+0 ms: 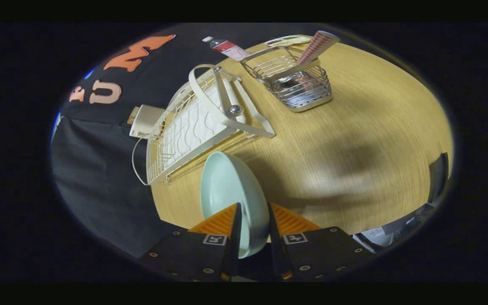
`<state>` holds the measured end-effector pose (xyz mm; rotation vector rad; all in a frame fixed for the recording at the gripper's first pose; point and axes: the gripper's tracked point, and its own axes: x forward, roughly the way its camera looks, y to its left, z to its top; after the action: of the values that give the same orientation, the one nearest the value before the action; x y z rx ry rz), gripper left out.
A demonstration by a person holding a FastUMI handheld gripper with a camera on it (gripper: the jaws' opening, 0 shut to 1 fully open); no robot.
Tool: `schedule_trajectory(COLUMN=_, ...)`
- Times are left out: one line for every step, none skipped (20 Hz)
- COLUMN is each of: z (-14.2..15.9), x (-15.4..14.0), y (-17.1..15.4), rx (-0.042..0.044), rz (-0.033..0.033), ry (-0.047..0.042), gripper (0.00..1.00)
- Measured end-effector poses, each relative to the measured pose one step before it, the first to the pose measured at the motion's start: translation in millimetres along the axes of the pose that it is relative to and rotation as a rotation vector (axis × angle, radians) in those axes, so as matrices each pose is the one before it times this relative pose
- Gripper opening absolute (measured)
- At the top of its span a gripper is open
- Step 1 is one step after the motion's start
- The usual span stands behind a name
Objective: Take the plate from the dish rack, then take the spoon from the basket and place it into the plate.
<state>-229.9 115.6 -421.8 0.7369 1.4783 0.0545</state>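
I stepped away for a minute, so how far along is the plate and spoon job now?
Done: the plate is out of the dish rack, gripped edge-on between the tongs above the wooden table. In hand: carrying it. Left: setting it down, then fetching the spoon from the wire basket beyond.

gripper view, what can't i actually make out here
- Plate: its near edge is hidden between the jaws of the gripper, which are shut on it, so how far in the grip sits is unclear.
- Basket: the contents behind the wires are blurred; a spoon cannot be told apart, just a checked handle sticking out.
- Dish rack: its far side is squeezed by the fisheye.
- Bottle beyond the rack: too small to identify.
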Motion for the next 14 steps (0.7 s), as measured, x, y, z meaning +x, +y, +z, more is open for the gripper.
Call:
schedule_trajectory(z=2.55, x=1.23, y=-3.55, rx=-0.00351, rz=-0.01299, ry=-0.00998, gripper=0.37)
schedule_trajectory(z=1.42, x=0.93, y=0.49, rx=0.00005, rz=0.00716, ry=-0.00611, gripper=0.42)
schedule_trajectory(z=0.69, x=-0.32, y=2.07, rx=0.01133, rz=0.01258, ry=-0.00236, gripper=0.42)
schedule_trajectory(z=2.67, x=-0.36, y=2.20, rx=0.00377, rz=0.01244, ry=-0.00803, gripper=0.42)
schedule_trajectory(z=3.49, x=-1.28, y=1.24, rx=-0.00552, rz=0.00623, ry=-0.02156, gripper=0.42)
schedule_trajectory(z=5.39, x=-1.87, y=-0.11, rx=-0.01524, rz=0.00137, ry=-0.02719, gripper=0.42)
schedule_trajectory(z=6.40, x=-2.22, y=-0.76, rx=-0.01856, rz=-0.00018, ry=-0.03149, gripper=0.42)
schedule_trajectory(z=6.50, x=-2.01, y=-1.80, rx=-0.02146, rz=-0.00605, ry=-0.03176, gripper=0.45)
schedule_trajectory(z=8.20, x=-3.16, y=-2.48, rx=-0.02358, rz=-0.00589, ry=-0.03732, gripper=0.52)
schedule_trajectory(z=9.56, x=-3.73, y=-4.06, rx=-0.02493, rz=-0.01127, ry=-0.04376, gripper=0.55)
schedule_trajectory(z=11.32, x=-2.98, y=-5.33, rx=-0.02278, rz=-0.01123, ry=-0.05213, gripper=0.61)
schedule_trajectory(z=11.12, x=-3.02, y=-4.08, rx=-0.02481, rz=-0.01206, ry=-0.05003, gripper=0.63)
schedule_trajectory(z=9.49, x=-4.17, y=-6.25, rx=-0.02430, rz=-0.01448, ry=-0.04453, gripper=0.65)
schedule_trajectory(z=10.47, x=-1.75, y=-6.76, rx=-0.02262, rz=-0.01889, ry=-0.04338, gripper=0.66)
